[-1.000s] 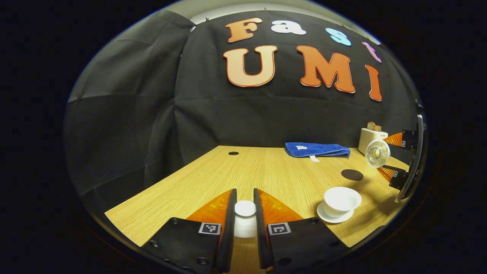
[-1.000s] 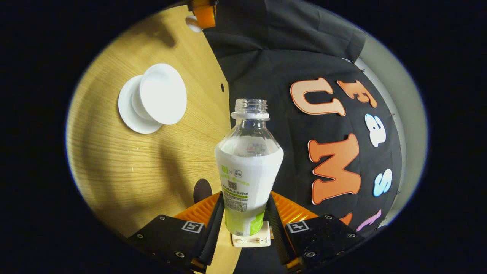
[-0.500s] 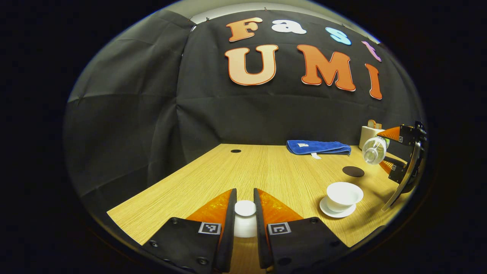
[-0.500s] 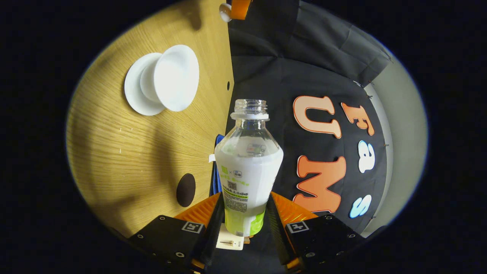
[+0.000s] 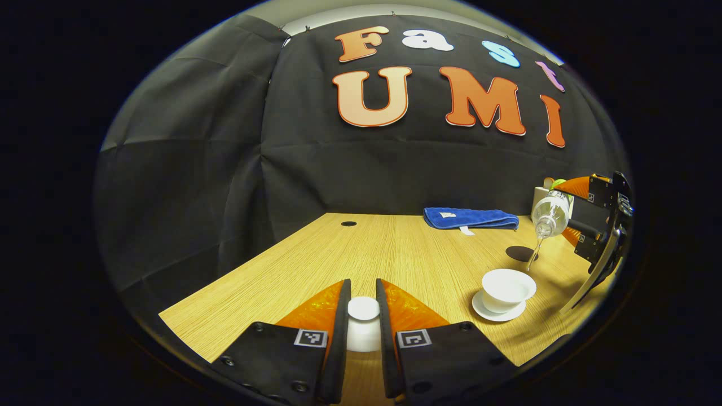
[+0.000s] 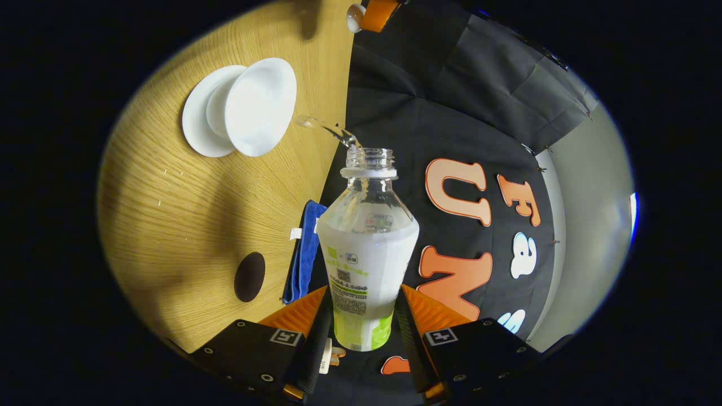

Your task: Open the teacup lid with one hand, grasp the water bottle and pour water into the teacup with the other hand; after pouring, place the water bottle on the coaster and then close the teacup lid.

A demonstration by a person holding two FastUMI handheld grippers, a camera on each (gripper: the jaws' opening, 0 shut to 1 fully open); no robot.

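While the right hand-held gripper (image 6: 362, 321) clamps the tilted water bottle (image 6: 366, 248), water reaches the teacup (image 6: 259, 107) rim.

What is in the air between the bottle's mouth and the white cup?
A thin stream of water runs from the water bottle to the teacup, seen in both gripper views.

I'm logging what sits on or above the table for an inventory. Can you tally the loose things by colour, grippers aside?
White: 4: teacup, saucer, teacup lid, box at the back
Blue: 1: towel
Dark: 1: coaster
Clear: 1: water bottle
Total: 7
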